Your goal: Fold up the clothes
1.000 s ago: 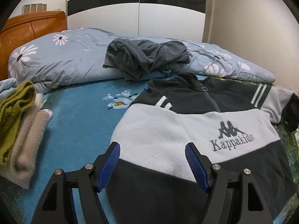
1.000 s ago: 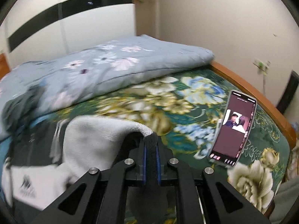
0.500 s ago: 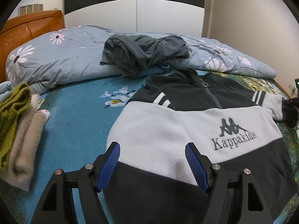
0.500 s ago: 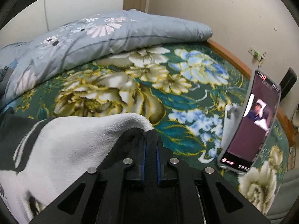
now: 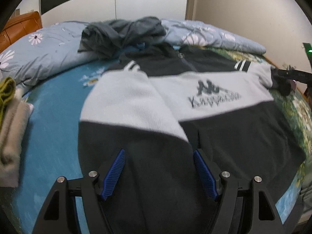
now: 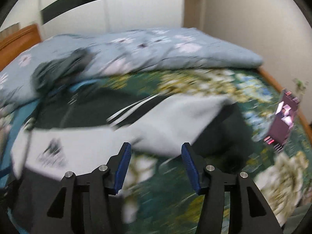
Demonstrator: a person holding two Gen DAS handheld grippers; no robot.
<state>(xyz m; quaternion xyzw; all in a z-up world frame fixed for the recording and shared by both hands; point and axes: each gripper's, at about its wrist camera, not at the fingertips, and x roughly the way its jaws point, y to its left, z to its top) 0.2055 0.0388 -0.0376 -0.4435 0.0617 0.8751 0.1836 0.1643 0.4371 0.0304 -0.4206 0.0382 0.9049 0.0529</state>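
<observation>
A black-and-white zip jacket (image 5: pixel 214 97) with a grey logo lies face up on the bed. One sleeve (image 5: pixel 136 101) is laid across its front. My left gripper (image 5: pixel 158 154) hovers open over that sleeve's dark lower end, with nothing pinched. The other sleeve (image 6: pixel 181 115), white with a dark cuff, lies stretched out on the floral blanket. My right gripper (image 6: pixel 156 148) is just short of it, its jaws opening with nothing between them. This view is blurred by motion.
A crumpled grey garment (image 5: pixel 124 33) lies on the rolled blue-grey duvet (image 5: pixel 48 52) behind the jacket. Folded beige and olive clothes (image 5: pixel 11 113) are stacked at the left. A lit phone (image 6: pixel 282 120) stands near the wooden bed edge (image 6: pixel 273 81) on the right.
My right gripper was shut on the dark cuff; now it has let go, opened and drawn back from the sleeve. My left gripper has come lower over the jacket's dark part, still open.
</observation>
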